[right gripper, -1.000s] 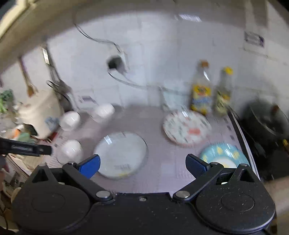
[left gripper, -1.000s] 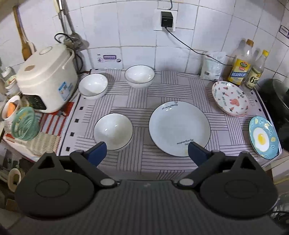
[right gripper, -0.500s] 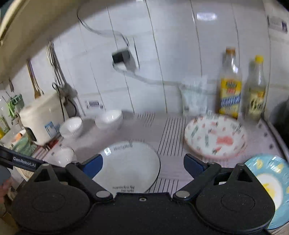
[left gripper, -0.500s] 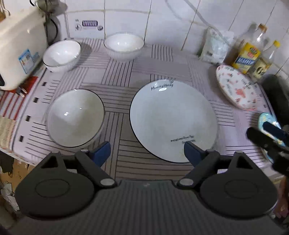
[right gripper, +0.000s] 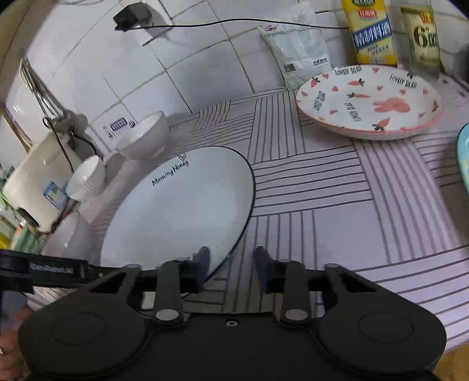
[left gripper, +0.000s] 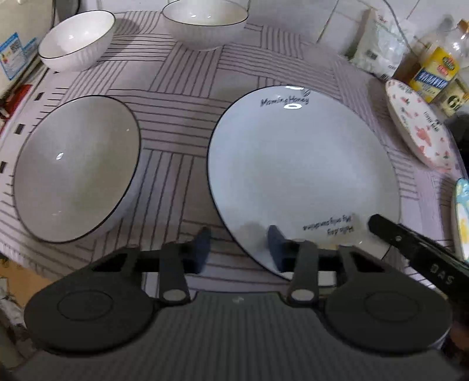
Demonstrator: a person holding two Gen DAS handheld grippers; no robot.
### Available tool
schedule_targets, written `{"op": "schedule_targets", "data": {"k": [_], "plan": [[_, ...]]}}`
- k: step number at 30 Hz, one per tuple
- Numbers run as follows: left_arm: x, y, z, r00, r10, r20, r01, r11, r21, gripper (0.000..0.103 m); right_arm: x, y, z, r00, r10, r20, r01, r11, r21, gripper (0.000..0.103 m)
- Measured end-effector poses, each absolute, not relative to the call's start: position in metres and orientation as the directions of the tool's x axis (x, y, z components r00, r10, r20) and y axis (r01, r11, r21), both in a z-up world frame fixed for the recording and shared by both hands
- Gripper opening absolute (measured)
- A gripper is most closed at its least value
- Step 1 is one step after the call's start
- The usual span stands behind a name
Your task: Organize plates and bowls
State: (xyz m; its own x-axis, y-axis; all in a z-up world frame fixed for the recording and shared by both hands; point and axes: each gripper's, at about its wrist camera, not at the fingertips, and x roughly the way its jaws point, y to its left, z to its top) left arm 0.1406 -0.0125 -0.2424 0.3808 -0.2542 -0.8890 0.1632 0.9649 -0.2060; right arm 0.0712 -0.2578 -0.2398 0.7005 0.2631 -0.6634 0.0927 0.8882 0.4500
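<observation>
Centrally on the striped mat (left gripper: 181, 164) lies the big white plate (left gripper: 302, 175), dark-rimmed, lettered at two edges; both grippers straddle its near rim from either side. Left gripper (left gripper: 239, 243): jaws have just been closing, now narrow, one blue finger (left gripper: 275, 240) over the plate and the other on the mat, rim between them; whether the pads press it I cannot tell. Right gripper (right gripper: 231, 263): likewise just closing, narrow, one finger (right gripper: 202, 260) over the plate, the other beyond its rim; contact unclear.

Counted: three plates, the white one, a carrot-and-rabbit plate (right gripper: 369, 102) at the back right, a blue plate (left gripper: 463, 217) at the right edge; three white bowls, one wide (left gripper: 76, 167) left of the big plate, two smaller (left gripper: 76, 39) (left gripper: 205, 22) behind.

Two bottles (right gripper: 372, 32) (right gripper: 422, 35) and a white bag (right gripper: 299, 47) stand against the tiled wall (right gripper: 205, 67); a rice cooker (right gripper: 38, 181) sits far left.

A second ago both grippers were higher and spread wide; the dishes lie unmoved.
</observation>
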Motion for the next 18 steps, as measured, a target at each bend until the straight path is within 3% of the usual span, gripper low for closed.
{"op": "schedule_targets", "data": {"k": [2,11,18], "plan": [[0.144,-0.012,-0.243,0.37,-0.282,-0.885,0.175,0.957,-0.231,0.026,0.076,-0.254,-0.24,0.696,0.254,-0.671,0.091,0.896,0.434,0.023],[0.153,-0.021,-0.245,0.389,-0.242,-0.889,0.163,0.968,-0.192,0.031,0.086,-0.245,-0.243,0.713,0.232,-0.662,0.037,0.93,0.365,0.026],[0.169,-0.021,-0.236,0.327,-0.248,-0.912,0.177,0.964,-0.198,0.031,0.088,-0.252,-0.236,0.722,0.262,-0.64,0.026,0.914,0.404,0.026]]}}
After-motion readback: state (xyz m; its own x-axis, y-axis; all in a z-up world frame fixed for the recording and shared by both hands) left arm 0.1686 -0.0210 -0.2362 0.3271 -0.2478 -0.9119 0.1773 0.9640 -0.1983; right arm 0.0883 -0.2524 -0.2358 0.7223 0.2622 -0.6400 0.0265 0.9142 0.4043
